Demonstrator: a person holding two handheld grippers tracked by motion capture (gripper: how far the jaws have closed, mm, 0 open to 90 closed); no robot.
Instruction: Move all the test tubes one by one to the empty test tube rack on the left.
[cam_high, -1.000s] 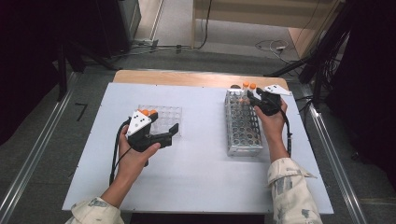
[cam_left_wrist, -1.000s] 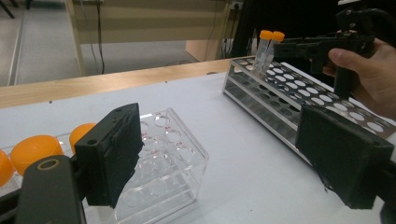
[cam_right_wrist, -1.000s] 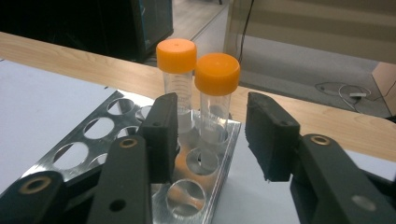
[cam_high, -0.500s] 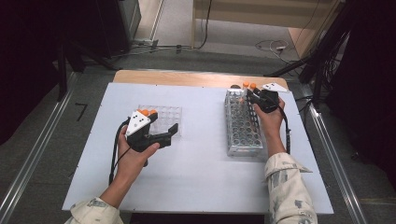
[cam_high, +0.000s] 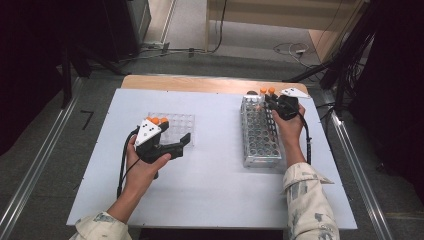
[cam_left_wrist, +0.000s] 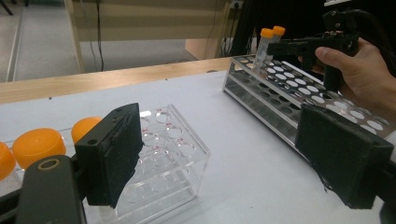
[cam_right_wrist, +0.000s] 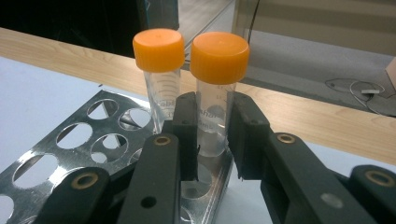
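Two clear tubes with orange caps stand at the far end of the metal rack (cam_high: 260, 135). My right gripper (cam_high: 270, 100) is shut on the right-hand tube (cam_right_wrist: 215, 93), its pads pressing the tube's sides just above the rack (cam_right_wrist: 70, 140). Its jaws have just been closing, with that tube between them. The other tube (cam_right_wrist: 159, 70) stands free beside it. My left gripper (cam_high: 185, 142) is open and level, with nothing between its jaws, in front of a clear plastic rack (cam_high: 175, 122). From the left gripper (cam_left_wrist: 224, 154) I see that clear rack (cam_left_wrist: 173, 154), the metal rack (cam_left_wrist: 289, 93) and the right gripper (cam_left_wrist: 280, 46).
Orange caps (cam_left_wrist: 37, 144) sit close beside the left jaw, at the clear rack's near side. The white table (cam_high: 215, 185) has a wooden strip along its far edge. Cables and dark stands lie on the floor beyond.
The right gripper has shifted slightly toward the far tubes and closed on one. The left hand and its gripper have stayed still.
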